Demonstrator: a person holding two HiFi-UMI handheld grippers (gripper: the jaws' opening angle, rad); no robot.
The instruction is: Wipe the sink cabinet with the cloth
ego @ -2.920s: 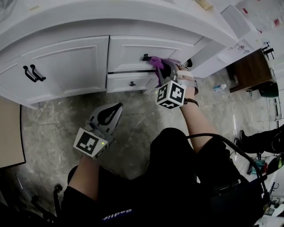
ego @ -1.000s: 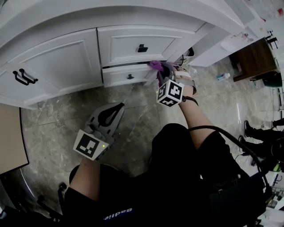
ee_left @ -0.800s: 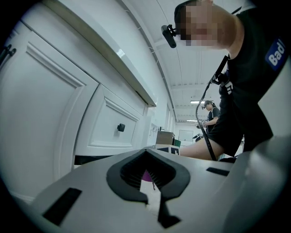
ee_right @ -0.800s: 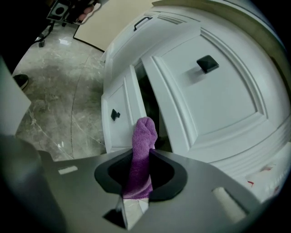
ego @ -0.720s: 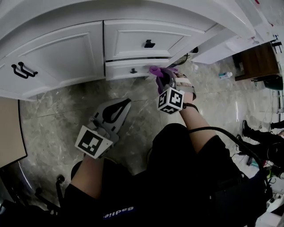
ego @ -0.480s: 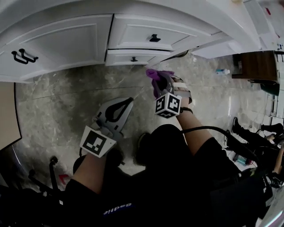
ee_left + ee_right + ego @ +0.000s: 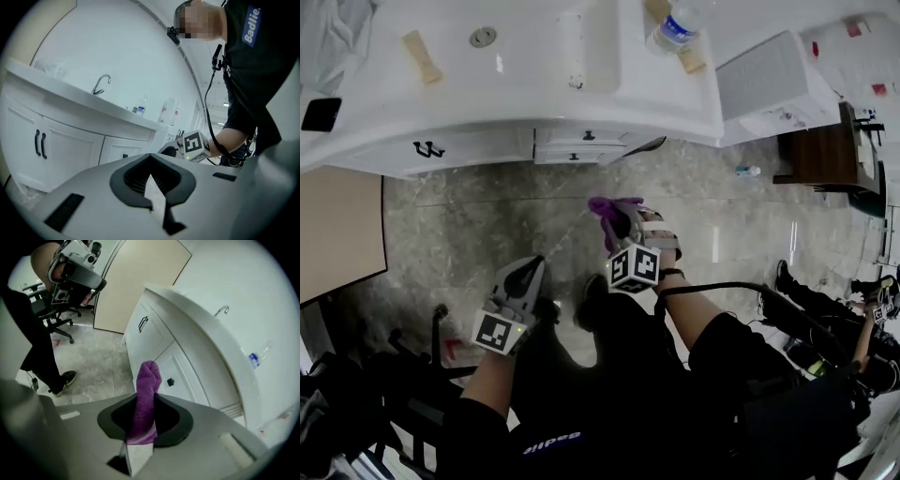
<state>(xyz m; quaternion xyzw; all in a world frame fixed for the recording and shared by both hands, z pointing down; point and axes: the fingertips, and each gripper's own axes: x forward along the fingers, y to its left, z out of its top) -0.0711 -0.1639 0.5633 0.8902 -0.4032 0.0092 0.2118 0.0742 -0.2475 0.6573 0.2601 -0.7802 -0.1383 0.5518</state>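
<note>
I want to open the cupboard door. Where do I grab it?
Grab one black bar handle at its middle, coming straight at the door from the front. The bars stand upright, clear of the door, so jaws close across from the sides.

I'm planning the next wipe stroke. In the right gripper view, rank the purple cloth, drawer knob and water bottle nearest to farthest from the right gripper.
1. Purple cloth: clamped between the jaws of the right gripper.
2. Drawer knob: on the cabinet front, beyond the cloth.
3. Water bottle: up on the countertop, far right.

Fuzzy cloth (image 7: 144, 397), smooth painted cabinet (image 7: 473, 150)
</note>
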